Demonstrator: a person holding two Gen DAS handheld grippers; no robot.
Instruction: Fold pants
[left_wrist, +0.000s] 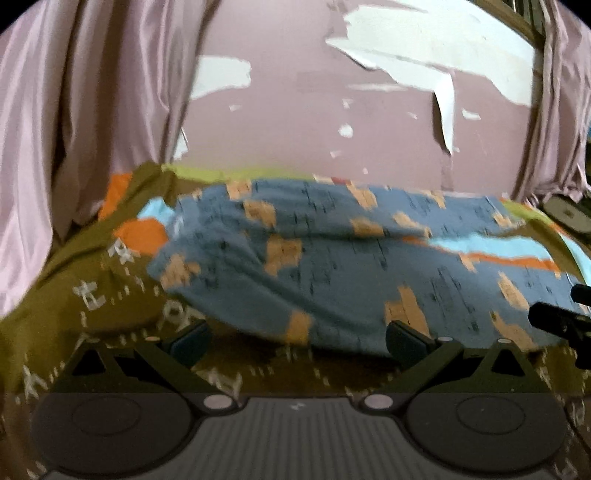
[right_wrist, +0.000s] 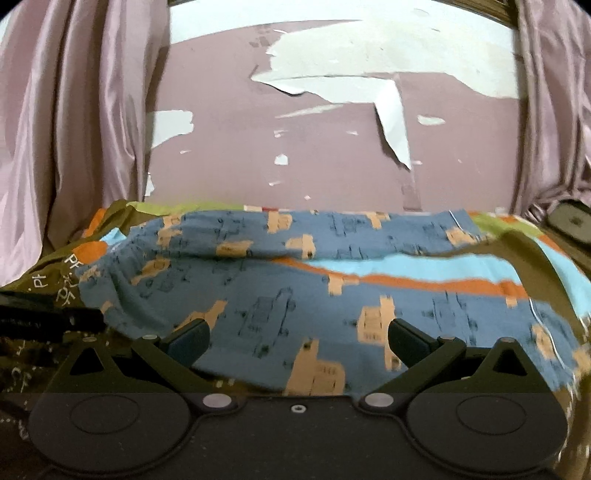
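Beyond pants (left_wrist: 332, 258), right tool (left_wrist: 561, 325).

Blue pants (right_wrist: 295, 288) with tan print, spread rumpled, legs apart.

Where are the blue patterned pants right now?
The pants lie spread on the olive bedsheet, just ahead of both open tongs, below the peeling pink wall.

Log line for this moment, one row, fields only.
phase: approach | left gripper: open, at near edge of pants | right gripper: open, over pants | pants: spread on bedsheet, unfolded
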